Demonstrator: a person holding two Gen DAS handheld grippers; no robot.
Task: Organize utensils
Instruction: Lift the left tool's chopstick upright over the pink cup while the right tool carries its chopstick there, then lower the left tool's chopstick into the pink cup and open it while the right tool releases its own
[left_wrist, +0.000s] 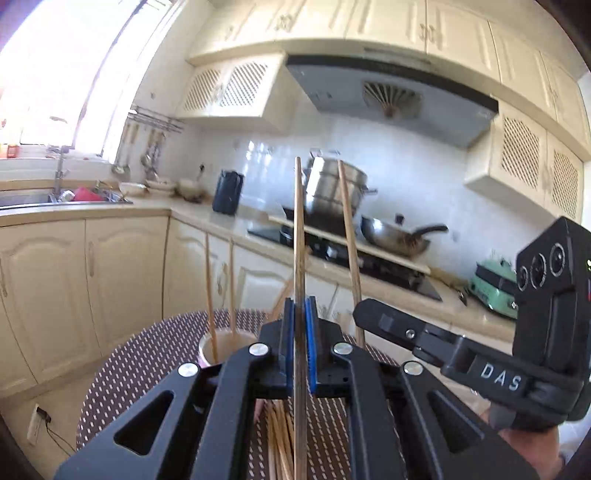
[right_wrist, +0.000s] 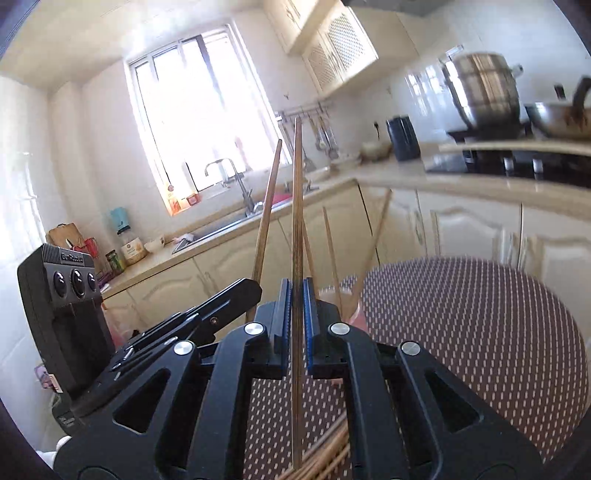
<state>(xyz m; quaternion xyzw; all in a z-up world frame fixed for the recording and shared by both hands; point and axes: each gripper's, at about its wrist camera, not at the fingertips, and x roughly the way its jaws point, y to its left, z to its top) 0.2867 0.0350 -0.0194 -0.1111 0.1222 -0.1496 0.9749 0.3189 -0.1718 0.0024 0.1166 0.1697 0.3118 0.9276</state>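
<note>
My left gripper (left_wrist: 300, 306) is shut on a dark wooden chopstick (left_wrist: 298, 221) that points up and away between the blue pads. My right gripper (right_wrist: 297, 291) is shut on another chopstick (right_wrist: 296, 184) the same way. Each gripper shows in the other's view: the right gripper (left_wrist: 364, 314) with its chopstick (left_wrist: 347, 229), and the left gripper (right_wrist: 251, 291) with its chopstick (right_wrist: 267, 206). A pale cup (left_wrist: 208, 356) holding a few upright chopsticks stands on the round patterned table (left_wrist: 147, 362); the cup (right_wrist: 356, 314) sits just past my right fingers. Loose chopsticks (left_wrist: 277, 435) (right_wrist: 328, 454) lie in a pile beneath both grippers.
Beyond the table (right_wrist: 480, 332) cream cabinets (left_wrist: 125, 277) run under an L-shaped counter. On it are a sink (left_wrist: 22, 199) with a tap, a black container (left_wrist: 227, 192), and a hob with a steel pot (left_wrist: 332, 192) and a wok (left_wrist: 395, 236). A green appliance (left_wrist: 493, 284) stands at the right.
</note>
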